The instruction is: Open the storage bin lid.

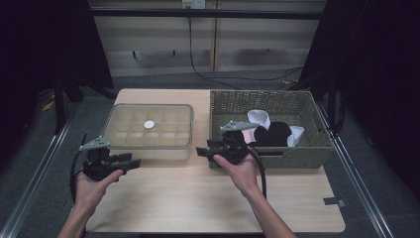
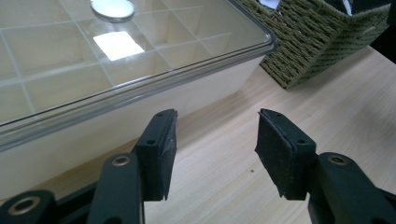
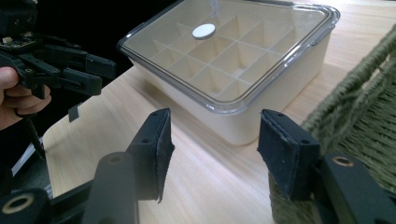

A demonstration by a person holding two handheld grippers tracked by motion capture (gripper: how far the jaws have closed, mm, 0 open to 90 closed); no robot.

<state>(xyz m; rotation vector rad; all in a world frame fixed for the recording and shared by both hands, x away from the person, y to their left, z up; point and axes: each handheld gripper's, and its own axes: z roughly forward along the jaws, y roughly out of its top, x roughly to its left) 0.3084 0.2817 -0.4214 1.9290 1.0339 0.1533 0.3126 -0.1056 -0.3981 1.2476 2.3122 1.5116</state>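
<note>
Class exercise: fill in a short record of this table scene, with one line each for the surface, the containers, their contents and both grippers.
surface: wooden table
left container: compartment box with clear lid shut, white disc on the lid
right container: woven basket, open top
basket contents: black and white socks
left gripper: open, nothing between the jaws, before the box
right gripper: open, nothing between the jaws, at the basket's front left corner

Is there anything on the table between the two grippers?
No. In the high view only bare table lies between the left gripper and right gripper, just in front of the lidded box.
</note>
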